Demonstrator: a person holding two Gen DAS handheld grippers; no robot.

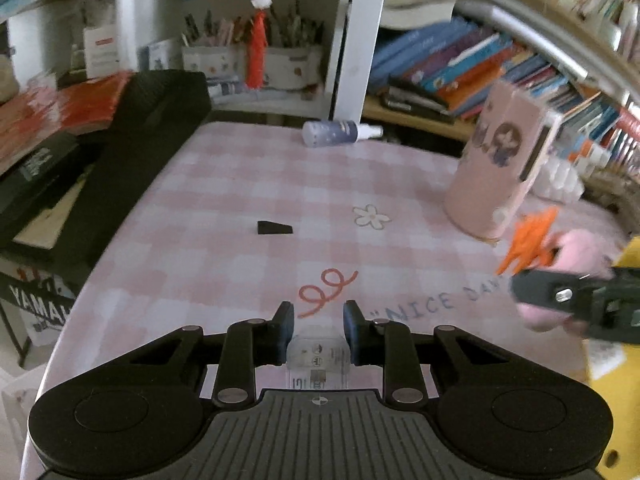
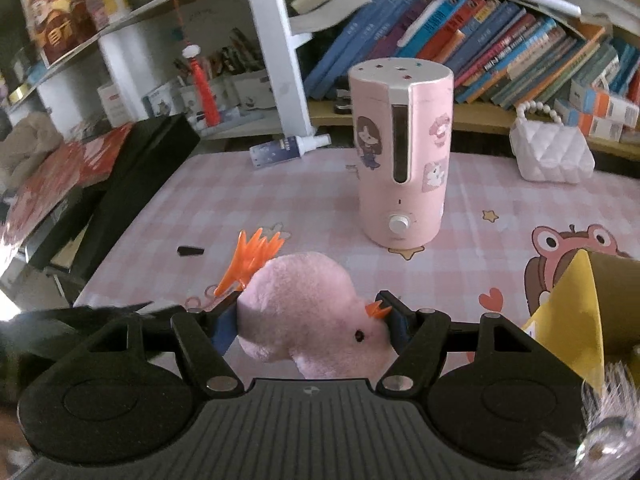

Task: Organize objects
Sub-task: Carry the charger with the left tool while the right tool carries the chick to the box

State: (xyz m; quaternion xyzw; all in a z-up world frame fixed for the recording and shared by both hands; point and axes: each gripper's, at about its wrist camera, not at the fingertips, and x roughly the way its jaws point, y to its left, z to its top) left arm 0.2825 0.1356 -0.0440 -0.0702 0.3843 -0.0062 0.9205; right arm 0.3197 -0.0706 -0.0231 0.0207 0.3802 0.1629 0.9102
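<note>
Pink plush, soft and fuzzy, fills the space between the fingers of the right gripper (image 2: 310, 320): a stuffed toy (image 2: 308, 304) with a small black eye, an orange beak turned toward the right-hand finger, and orange plastic spikes standing up at its far left. Both blue pads press into its sides, so these tongs are clamped on the toy, which sits just above the pink checked tablecloth (image 2: 280, 200) near the table's front edge. In the left wrist view the same toy (image 1: 576, 252) shows at the right border, blurred, with a dark finger of the right gripper across it. The left gripper (image 1: 319, 318) has its fingers parted narrowly with nothing between them; a small clear box with printed labels (image 1: 318, 356) lies on the cloth just under and behind its pads. Farther out, a small black wedge (image 2: 191, 250) lies on the cloth to the left of the toy. A pink cylindrical humidifier (image 2: 402, 152) covered in stickers stands upright beyond it, a spray bottle (image 2: 286, 150) lies on its side at the table's far edge, and a white quilted purse (image 2: 552, 154) sits to the right. A yellow paper bag (image 2: 568, 316) stands just right of the right gripper.
</note>
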